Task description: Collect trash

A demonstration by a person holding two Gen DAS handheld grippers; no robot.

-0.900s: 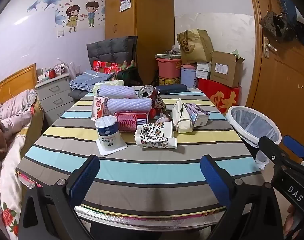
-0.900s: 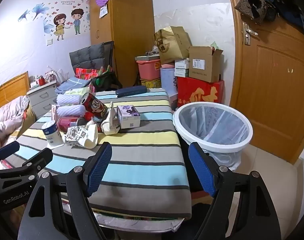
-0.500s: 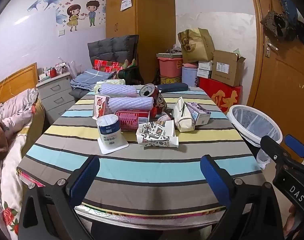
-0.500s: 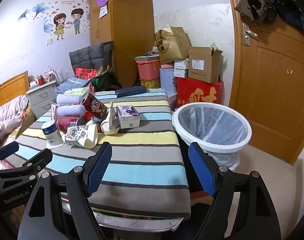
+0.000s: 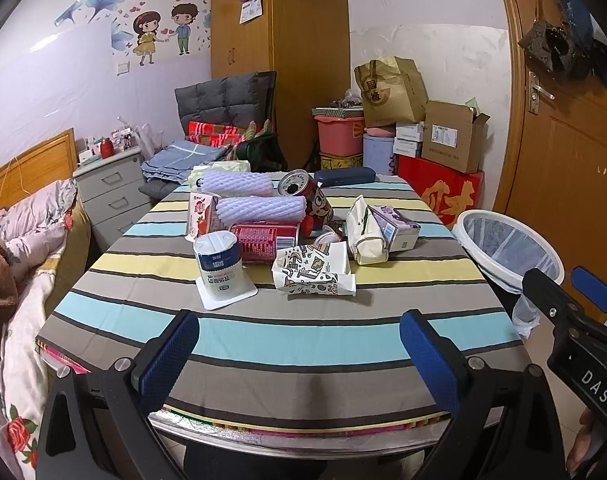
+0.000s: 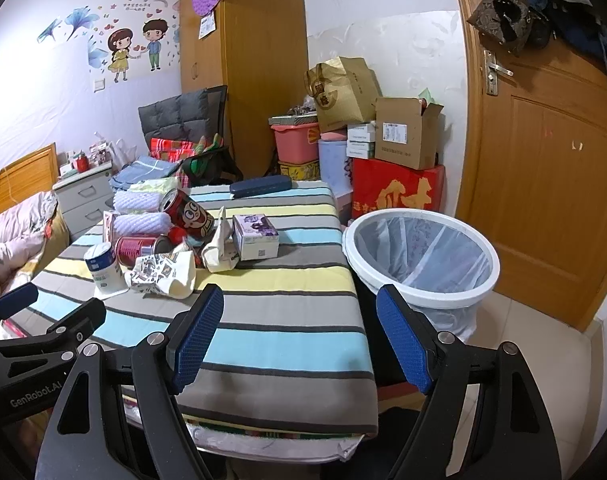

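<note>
Seen from the left wrist, the left gripper hangs over the near edge of a striped table, its blue-padded fingers spread wide with nothing between them. A heap of trash sits mid-table: an upturned white yogurt cup on its lid, a crumpled patterned wrapper just to its right, a red can lying on its side behind them, a second red cartoon can tilted against the pile, two rolls of white foam netting, a strawberry milk carton, a squashed white carton and a small purple box touching it. A dark blue case lies at the far edge. The white-rimmed trash bin, lined with a clear bag, stands off the table's right side; the right gripper pokes in at the lower right.

From the right wrist, the right gripper is likewise spread wide and holds nothing, poised over the table's near right corner. The trash bin stands on the floor just beside the table, below a wooden door. The trash heap lies to the left, and the left gripper shows at the lower left edge.
</note>
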